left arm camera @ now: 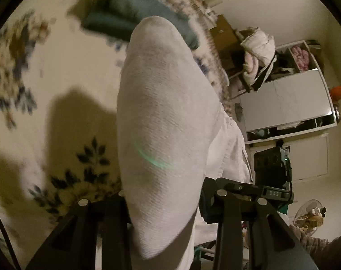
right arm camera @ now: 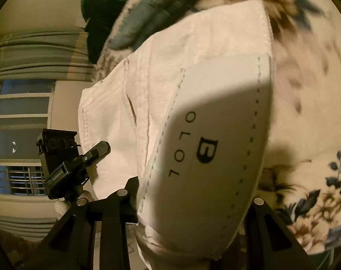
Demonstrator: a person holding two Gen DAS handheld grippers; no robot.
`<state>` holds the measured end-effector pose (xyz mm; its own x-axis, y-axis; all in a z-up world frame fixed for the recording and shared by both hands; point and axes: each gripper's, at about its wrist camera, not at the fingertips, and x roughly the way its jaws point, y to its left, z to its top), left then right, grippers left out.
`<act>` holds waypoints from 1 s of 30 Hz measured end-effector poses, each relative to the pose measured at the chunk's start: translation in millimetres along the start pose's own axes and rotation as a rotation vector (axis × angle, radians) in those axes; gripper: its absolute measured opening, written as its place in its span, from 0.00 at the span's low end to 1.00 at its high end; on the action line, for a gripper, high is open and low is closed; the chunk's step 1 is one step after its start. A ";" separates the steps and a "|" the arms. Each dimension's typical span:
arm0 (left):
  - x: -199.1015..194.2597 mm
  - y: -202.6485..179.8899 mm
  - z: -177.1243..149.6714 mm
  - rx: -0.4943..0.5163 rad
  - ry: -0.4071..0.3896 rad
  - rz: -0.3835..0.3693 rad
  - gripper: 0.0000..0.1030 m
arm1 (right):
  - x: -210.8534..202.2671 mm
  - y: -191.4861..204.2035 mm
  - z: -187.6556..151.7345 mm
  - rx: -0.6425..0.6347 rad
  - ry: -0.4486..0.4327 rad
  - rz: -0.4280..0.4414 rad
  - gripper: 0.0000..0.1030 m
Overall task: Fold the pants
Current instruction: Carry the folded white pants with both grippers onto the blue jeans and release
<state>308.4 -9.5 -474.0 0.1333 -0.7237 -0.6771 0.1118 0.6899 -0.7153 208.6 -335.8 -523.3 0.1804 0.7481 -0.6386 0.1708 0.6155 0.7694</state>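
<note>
Pants [left arm camera: 161,121] edge (bedspread [left arm camera: 58,85] beneath)

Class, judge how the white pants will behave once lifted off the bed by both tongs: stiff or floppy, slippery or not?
Likely floppy: the white pants drape and bulge over the tongs. Probably not slippery, since the weave looks ribbed and coarse. The stitched label patch seems stiffer, lying smooth.

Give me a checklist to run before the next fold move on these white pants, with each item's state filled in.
1. Left gripper has white pants between its fingers: ok.
2. Right gripper clamps the end with the label patch: ok.
3. Pants lifted off the floral bedspread: ok.
4. Fabric hanging flat, not twisted: cannot tell.
5. Folded dark clothes clear of the landing spot: cannot tell.
</note>
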 end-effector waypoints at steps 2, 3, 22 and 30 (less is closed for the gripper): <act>-17.5 -16.6 25.8 0.014 -0.020 -0.008 0.32 | -30.1 24.6 9.7 -0.017 -0.026 0.012 0.37; -23.7 -21.4 34.7 0.023 -0.027 -0.006 0.32 | -38.8 37.0 18.5 -0.030 -0.037 0.013 0.37; -2.0 -29.9 306.4 0.035 -0.165 0.055 0.32 | 9.4 174.6 370.3 -0.162 -0.053 0.027 0.37; 46.9 25.1 360.7 -0.028 -0.076 0.072 0.32 | 69.8 125.9 435.0 -0.110 0.022 -0.015 0.36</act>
<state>672.7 -19.0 -461.3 0.2142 -0.6676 -0.7130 0.0719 0.7388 -0.6701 664.0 -313.9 -478.2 0.1573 0.7431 -0.6504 0.0659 0.6492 0.7577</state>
